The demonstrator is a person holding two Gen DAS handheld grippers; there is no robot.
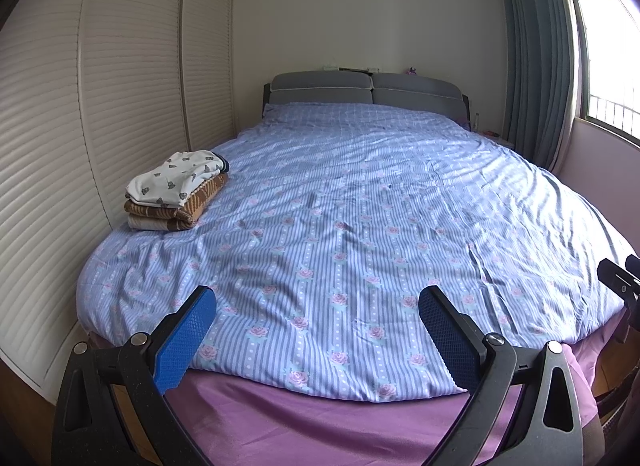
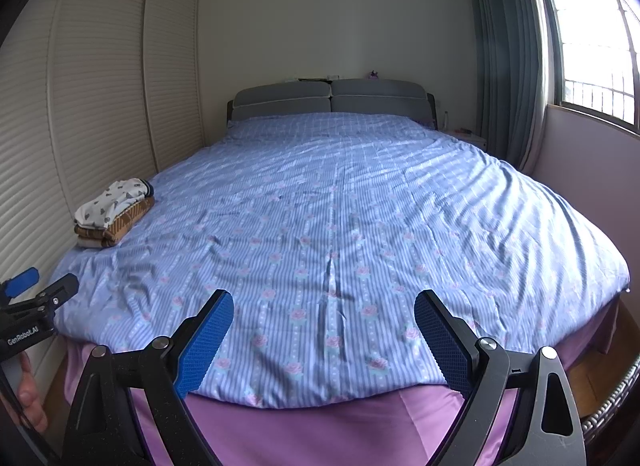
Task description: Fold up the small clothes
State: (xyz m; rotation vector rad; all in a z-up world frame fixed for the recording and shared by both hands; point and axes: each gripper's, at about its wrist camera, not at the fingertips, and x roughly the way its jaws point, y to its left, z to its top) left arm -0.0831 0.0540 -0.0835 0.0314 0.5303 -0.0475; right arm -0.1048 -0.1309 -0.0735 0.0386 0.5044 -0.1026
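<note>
At about ten o'clock in the left wrist view, a stack of folded clothes [image 1: 176,191] is seen on the left edge of the bed [image 1: 360,205], just beside the louvred wardrobe doors [image 1: 80,105], with a white printed garment [image 1: 176,179] laid on top of a brown patterned one [image 1: 192,205]. The left tool [image 1: 316,330] is held with its blue pads wide apart and nothing between them, over the foot of the striped floral duvet [image 1: 340,266]. At six o'clock in the right wrist view, the right tool [image 2: 324,332] is likewise spread and unloaded above the duvet's near edge, with curtains [image 2: 508,65] and a window [image 2: 592,45] seen at two o'clock.
</note>
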